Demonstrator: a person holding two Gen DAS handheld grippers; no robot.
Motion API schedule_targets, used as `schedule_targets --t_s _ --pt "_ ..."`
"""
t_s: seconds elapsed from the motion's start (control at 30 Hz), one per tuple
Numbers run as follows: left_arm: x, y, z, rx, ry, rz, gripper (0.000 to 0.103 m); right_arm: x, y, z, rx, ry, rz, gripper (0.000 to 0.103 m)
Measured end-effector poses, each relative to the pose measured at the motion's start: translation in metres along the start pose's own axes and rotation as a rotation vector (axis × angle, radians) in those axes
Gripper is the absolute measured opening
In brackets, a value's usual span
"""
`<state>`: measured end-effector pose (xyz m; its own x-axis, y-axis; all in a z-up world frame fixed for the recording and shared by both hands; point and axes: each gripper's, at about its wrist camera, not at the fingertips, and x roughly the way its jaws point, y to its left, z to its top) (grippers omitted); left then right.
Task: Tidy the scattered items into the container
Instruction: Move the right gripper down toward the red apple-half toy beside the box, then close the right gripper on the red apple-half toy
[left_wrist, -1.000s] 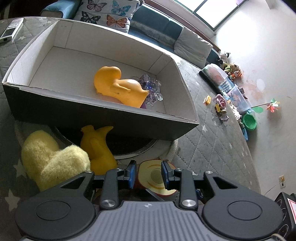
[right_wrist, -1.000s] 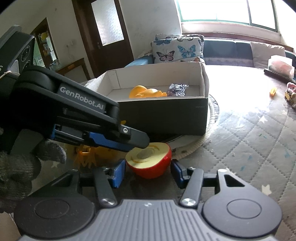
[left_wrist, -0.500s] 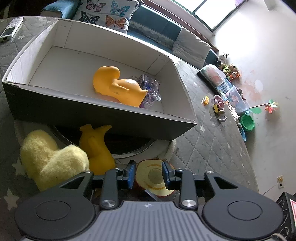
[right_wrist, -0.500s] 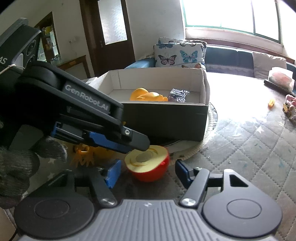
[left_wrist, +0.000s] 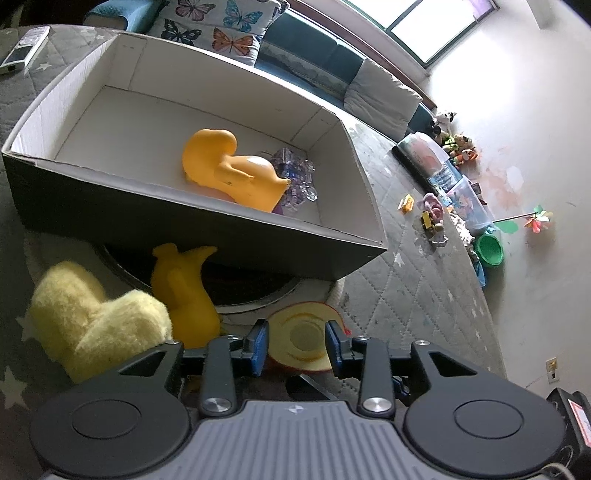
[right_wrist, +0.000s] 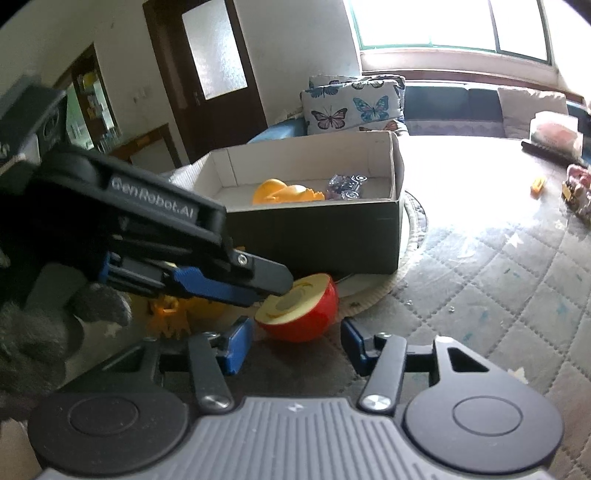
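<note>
Glossy red apple half (left_wrist: 301, 341) with pale cut face, part hidden between left gripper (left_wrist: 297, 347) jaws, contact unclear, right gripper (right_wrist: 295, 341) jaws released around it, cardboard box (left_wrist: 207, 236) beyond, fluffy yellow plush (left_wrist: 92, 321) left.

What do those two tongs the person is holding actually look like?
Both are black: the left tongs and right tongs have blue pads, silver screws, two round discs and a ribbed grey top. "GenRobot.AI" is printed in white on the left one's side. The hand wears a grey knit glove.
</note>
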<state>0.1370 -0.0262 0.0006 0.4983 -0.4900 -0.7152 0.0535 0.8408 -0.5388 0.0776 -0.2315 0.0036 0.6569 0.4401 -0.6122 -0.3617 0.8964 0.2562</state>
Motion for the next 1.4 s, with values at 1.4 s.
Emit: schedule_targets --t_s 1.4 --pt "-0.018 0.013 0.003 -0.137 -0.017 0.013 0.037 0.017 0.104 -0.031 -0.678 -0.094 -0.294 0.035"
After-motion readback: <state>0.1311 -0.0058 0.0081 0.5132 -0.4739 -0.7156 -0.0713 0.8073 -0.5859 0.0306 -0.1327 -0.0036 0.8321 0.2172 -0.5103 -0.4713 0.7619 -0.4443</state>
